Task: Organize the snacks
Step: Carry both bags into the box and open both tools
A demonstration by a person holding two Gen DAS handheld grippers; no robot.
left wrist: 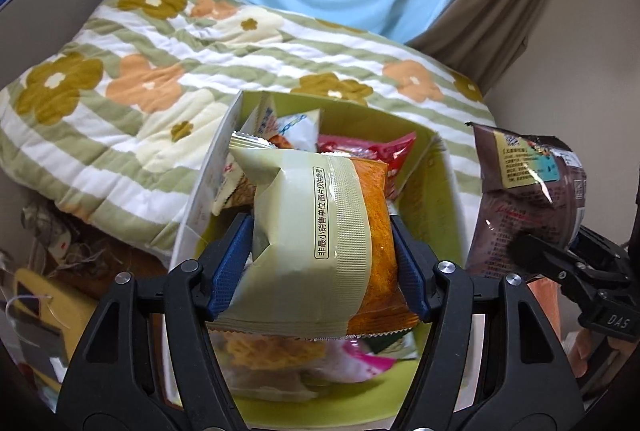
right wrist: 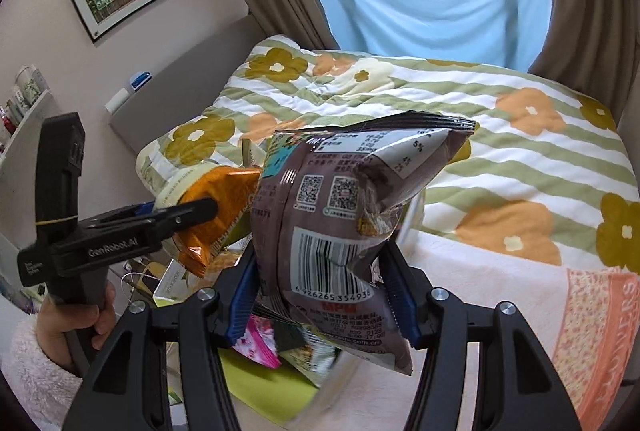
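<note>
Left tool (left wrist: 322, 255) is clamped on a pale green and orange snack packet (left wrist: 320, 243), blue pads (left wrist: 230, 263) pressing both its sides, and it hangs right over the open box (left wrist: 444, 191). That box is lime green inside with white outer walls, and it is already crowded: a red packet (left wrist: 376, 151) and a white and blue one (left wrist: 298, 129) at the far end, a pink one (left wrist: 360, 359) low at the near end. The packet's bottom seam sits above the near pile; whether it touches I cannot tell.

Over on the right, the right tool (right wrist: 320, 295) is clamped on a brown snack bag (right wrist: 340, 231), barcode facing the camera, pads biting in at its narrowed waist. The bag stands upright, its crimped top edge tilted up to the right. From the left wrist view it hangs just outside the box's right wall, clear of the rim.

The two packets sit side by side, close but apart. A hand (right wrist: 76, 315) in a fluffy white sleeve grips the left tool's handle.

Beyond the box lies the striped flower quilt (left wrist: 160, 71) on the bed, wide and open. To the right, a peach patterned towel (right wrist: 592, 331) offers flat room too. Left of the box it is cluttered, with yellow items (left wrist: 44, 307) hard against its wall. Curtains (right wrist: 584, 11) and a blue sheet (right wrist: 432, 3) close off the far side.
</note>
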